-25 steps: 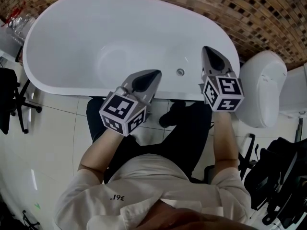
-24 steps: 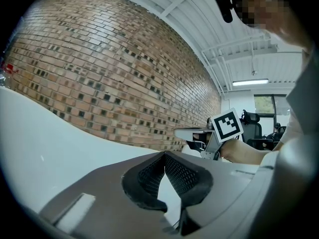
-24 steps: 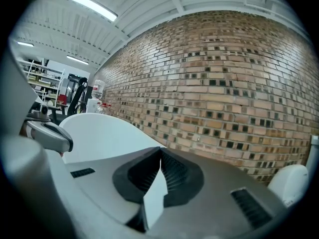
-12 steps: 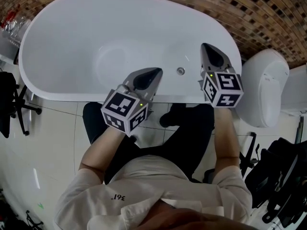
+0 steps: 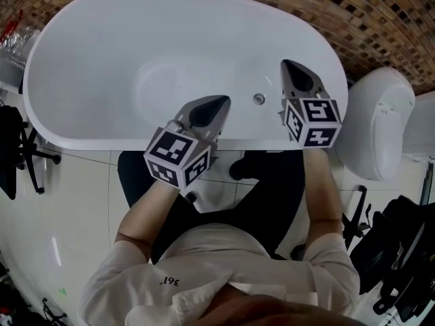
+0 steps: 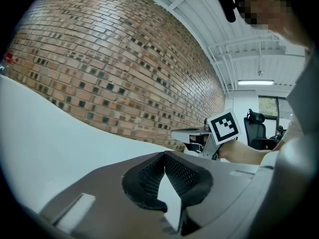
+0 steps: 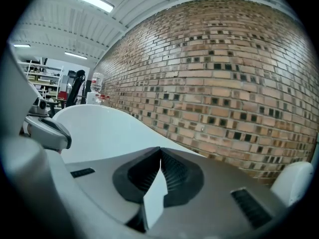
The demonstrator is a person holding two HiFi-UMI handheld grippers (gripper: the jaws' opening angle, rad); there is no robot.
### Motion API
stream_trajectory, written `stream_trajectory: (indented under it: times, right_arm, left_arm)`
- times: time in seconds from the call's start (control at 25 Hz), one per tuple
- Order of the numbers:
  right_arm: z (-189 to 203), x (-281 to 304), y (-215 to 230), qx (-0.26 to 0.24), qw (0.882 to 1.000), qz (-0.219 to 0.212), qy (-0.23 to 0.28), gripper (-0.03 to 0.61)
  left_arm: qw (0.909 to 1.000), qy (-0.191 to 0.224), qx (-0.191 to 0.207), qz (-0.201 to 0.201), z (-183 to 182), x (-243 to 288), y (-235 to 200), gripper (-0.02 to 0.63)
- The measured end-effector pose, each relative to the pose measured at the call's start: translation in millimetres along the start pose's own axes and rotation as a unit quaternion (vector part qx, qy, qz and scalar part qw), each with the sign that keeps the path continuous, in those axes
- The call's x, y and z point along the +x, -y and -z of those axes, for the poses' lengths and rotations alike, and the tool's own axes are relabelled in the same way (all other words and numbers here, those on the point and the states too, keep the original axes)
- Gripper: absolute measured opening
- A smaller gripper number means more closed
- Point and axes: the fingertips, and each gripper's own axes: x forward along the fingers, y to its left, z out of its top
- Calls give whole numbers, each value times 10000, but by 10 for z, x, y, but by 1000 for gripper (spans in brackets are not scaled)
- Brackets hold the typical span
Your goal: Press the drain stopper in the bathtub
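My left gripper (image 6: 164, 154) has its jaws shut tip to tip, with nothing between the ribbed pads. My right gripper (image 7: 160, 148) is the same: jaws together and empty. In the head view both grippers reach out over the near rim of the bathtub (image 5: 61, 134), the left angled toward the middle of the tub and the right pointing almost straight ahead.

The drain stopper (image 5: 259, 99) is a small round metal disc on the white tub floor close to the near wall. In the head view it lies between the two grippers, nearer the right one and apart from both.

The left gripper view looks across the tub's rim at a brick wall (image 6: 99, 68), with the right gripper's marker cube (image 6: 224, 126) off to the side. The right gripper view shows the same brick and the far curve of the tub.

A white toilet (image 5: 377, 124) stands just beside the tub's right end. I stand on a pale tiled floor (image 5: 75, 195), with black office chairs (image 5: 17, 148) at both edges.
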Motion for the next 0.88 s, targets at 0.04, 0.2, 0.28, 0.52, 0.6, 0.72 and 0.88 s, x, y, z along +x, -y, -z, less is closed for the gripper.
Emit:
stream_trajectory:
  times: [0.04,0.2,0.28,0.52,0.6,0.72,0.88]
  right_arm:
    - [16,29,6,-4,10000,-2,-24,15]
    - [89,159,40,23,9999,-6,-128,15]
    - [117,206,46,37,9999,-6,-166,15]
    - [219,342,123,107,9996,25,-274,15]
    - [271,394,147,129,9994,28,-331,15]
    - [335,488,194,129,9991,27,-414,15]
    - [416,624,255,49,9985,3,-538,15]
  left_arm:
    - [10000,-3,-4,-3,1,15,-12,8]
    - [9999,-75,73,-19,20,101,-75,8]
    - [9998,-130,129,-30,37,141,-123,8]
    - [9996,-207,166,-57,34,287,-256,8]
    - [9995,-264,159,-68,66,340,-303,8]
    - [9993,-339,124,-77,109,424,-366,8]
    - [9990,-436,95,-77,173,563,-436,8]
